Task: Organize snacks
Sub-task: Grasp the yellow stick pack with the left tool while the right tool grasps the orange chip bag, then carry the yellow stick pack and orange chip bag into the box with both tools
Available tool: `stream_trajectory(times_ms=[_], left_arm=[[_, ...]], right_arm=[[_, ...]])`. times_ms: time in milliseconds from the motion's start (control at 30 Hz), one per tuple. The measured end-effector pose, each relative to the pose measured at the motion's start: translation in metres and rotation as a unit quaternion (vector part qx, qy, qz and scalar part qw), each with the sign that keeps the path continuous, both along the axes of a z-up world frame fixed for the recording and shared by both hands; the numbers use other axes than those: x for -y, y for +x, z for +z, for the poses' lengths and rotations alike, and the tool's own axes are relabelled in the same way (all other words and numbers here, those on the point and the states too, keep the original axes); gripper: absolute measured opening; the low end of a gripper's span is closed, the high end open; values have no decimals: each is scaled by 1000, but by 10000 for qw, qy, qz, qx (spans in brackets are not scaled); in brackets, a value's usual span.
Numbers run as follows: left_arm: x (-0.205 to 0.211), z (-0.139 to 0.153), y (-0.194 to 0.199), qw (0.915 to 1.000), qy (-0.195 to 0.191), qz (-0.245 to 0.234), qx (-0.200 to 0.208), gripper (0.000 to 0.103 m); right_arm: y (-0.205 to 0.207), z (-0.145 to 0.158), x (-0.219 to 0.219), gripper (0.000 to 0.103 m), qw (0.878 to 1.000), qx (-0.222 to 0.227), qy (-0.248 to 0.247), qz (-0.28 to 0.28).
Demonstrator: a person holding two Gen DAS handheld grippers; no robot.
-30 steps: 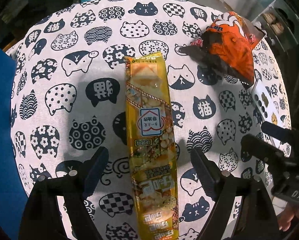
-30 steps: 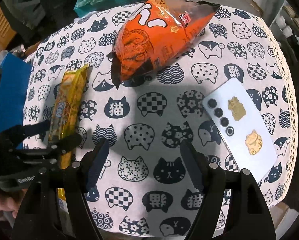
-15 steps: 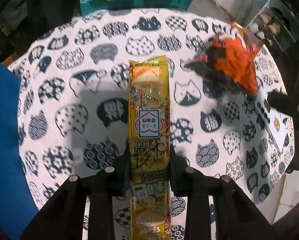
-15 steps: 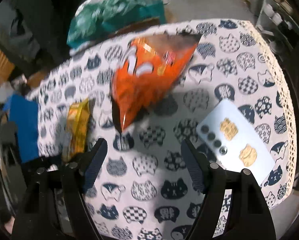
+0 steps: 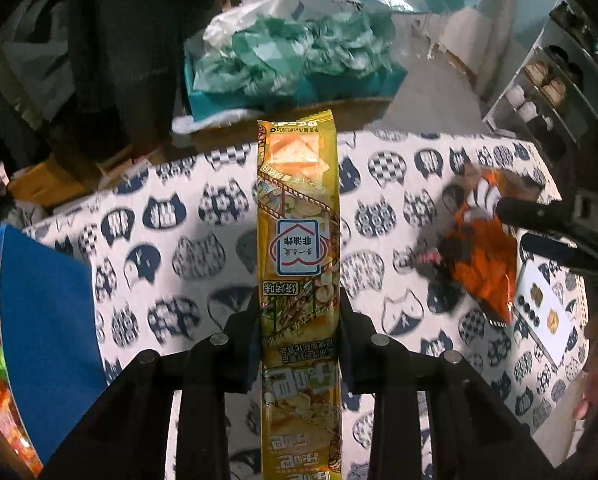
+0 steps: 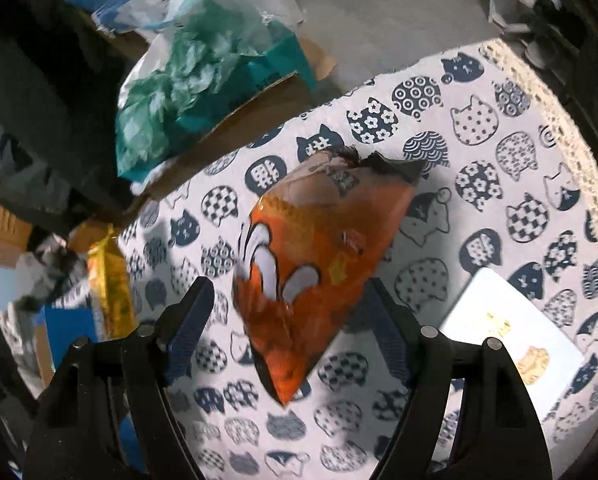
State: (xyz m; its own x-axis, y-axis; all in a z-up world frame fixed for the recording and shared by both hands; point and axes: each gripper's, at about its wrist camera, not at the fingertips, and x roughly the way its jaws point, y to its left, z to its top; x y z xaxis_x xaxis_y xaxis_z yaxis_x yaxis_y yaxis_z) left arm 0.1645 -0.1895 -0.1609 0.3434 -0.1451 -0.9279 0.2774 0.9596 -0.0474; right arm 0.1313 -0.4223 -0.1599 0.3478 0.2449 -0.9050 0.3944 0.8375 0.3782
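Yellow snack pack [image 5: 299, 248] clamped in left hand-held gripper [image 5: 299, 320], bottom cut off.

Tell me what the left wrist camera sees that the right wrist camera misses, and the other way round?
Only the left wrist view shows the left gripper shut on the yellow snack pack, with its printed label readable, and a shelf unit at far right.

Only the right wrist view shows the right gripper, open around the orange snack bag, apparently not pinching it yet.

Both show the cat-print tablecloth, the white phone, the blue box and the green plastic bags behind the table. Each snack also appears, smaller, in the other view.
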Motion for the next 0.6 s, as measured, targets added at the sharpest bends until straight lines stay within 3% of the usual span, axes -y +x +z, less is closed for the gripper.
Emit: stream_trajectory(times_ms=[300,600], left_arm=[[-17,-12,-1,9996,-154,101,-204,31],[-24,-14,-3,9991,-282,86,-318,32]], right_arm=[[22,-36,-4,77,9998,-162,32,-135],[32,-40,-12,77,9995,-107,-302,17]])
